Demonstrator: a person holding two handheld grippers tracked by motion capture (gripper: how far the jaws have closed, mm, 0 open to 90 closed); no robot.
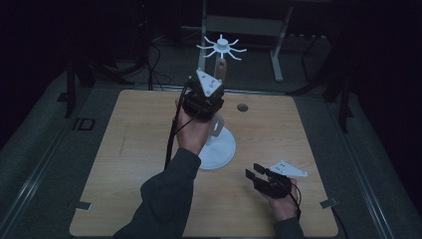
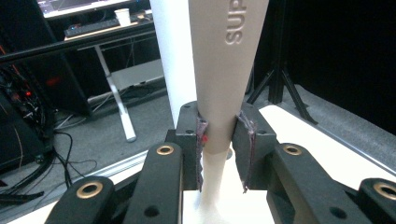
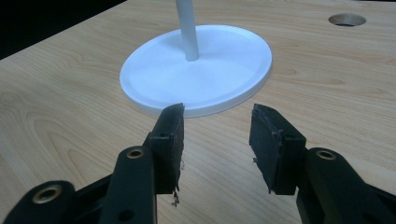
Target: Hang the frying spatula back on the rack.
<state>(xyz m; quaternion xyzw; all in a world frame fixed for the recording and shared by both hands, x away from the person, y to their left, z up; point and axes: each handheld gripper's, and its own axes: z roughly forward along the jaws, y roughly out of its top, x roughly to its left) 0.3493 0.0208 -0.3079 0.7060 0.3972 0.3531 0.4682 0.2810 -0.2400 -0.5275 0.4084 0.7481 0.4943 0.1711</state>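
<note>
A pale wooden tabletop (image 3: 70,84) with visible grain and a smooth, matt finish. On it, a stand (image 3: 196,70) of smooth white plastic, slightly satin. Each hand-held gripper (image 3: 217,140) is matt black plastic with brass-coloured metal rivets and rough, frayed dark pads (image 3: 264,140).

A rectangular table (image 1: 134,149) with a pale, light-grained wooden top and rounded corners carried the work, standing on grey carpeted floor (image 1: 45,149). Near its far edge a small round hole (image 1: 242,107) was cut through the board, seen also in the right gripper view (image 3: 346,19). Directly on the wood stood a white round disc-shaped plastic base (image 1: 221,152) with a raised rim, a thin white stem rising from its middle (image 3: 187,32); it sat about midway across the top. Two small grey tabs (image 1: 79,205) lay at the near corners, one on each side (image 1: 327,203).
</note>
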